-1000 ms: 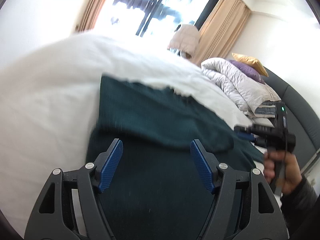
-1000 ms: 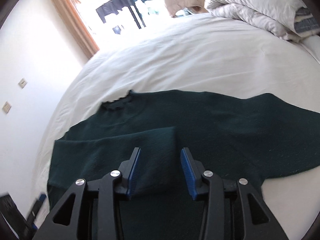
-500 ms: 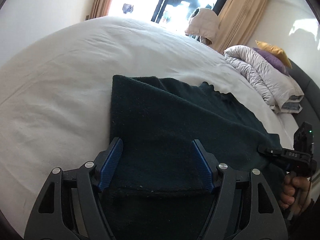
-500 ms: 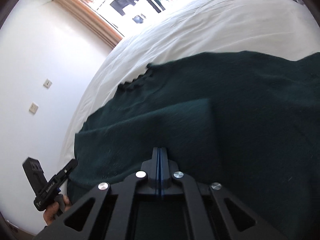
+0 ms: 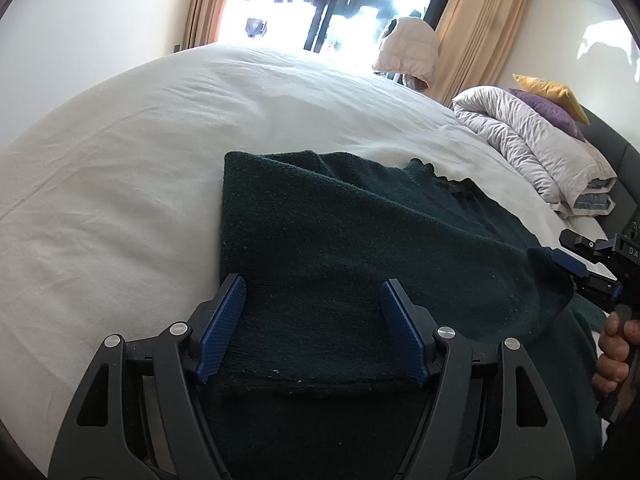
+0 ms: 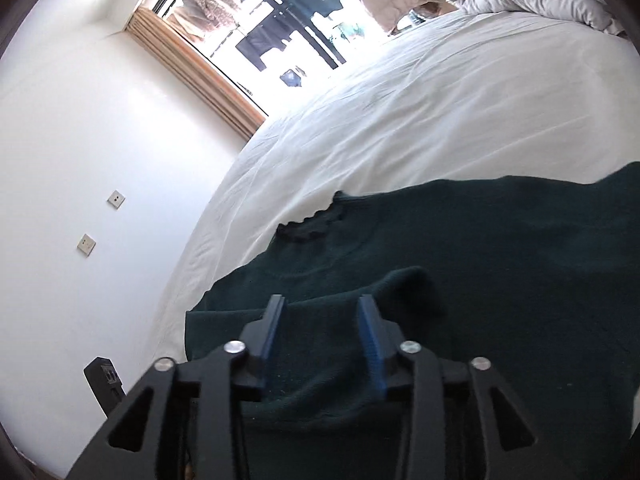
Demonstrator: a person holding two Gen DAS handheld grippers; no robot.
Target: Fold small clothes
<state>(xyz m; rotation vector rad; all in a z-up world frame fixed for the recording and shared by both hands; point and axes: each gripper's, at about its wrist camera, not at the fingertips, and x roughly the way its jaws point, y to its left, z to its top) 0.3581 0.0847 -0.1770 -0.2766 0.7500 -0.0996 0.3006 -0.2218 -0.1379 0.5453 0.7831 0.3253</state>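
Observation:
A dark green knit sweater [image 5: 340, 240] lies spread on the white bed [image 5: 120, 160], its left side folded over the body and its frilled collar [image 5: 448, 178] toward the far side. My left gripper [image 5: 313, 286] hovers open over the folded panel, its pads not pressing the cloth. In the right wrist view the sweater [image 6: 500, 260] fills the lower right, with the collar [image 6: 312, 224] beyond. My right gripper [image 6: 320, 300] sits low over a folded sleeve end; its jaws are opening, with cloth lying under the gap. The right gripper [image 5: 580, 268] also shows at the sweater's right edge, held by a hand [image 5: 612, 348].
A rumpled grey duvet [image 5: 532, 136] with purple and yellow pillows [image 5: 548, 92] is piled at the bed's right end by a dark headboard [image 5: 612, 148]. A bright window [image 5: 320, 0] with tan curtains lies beyond the bed. A white wall [image 6: 80, 160] runs along the bed's left side.
The left gripper came down closer over the folded sweater. The right gripper went from part open to fully shut, then opened again, and tilted toward the wall.

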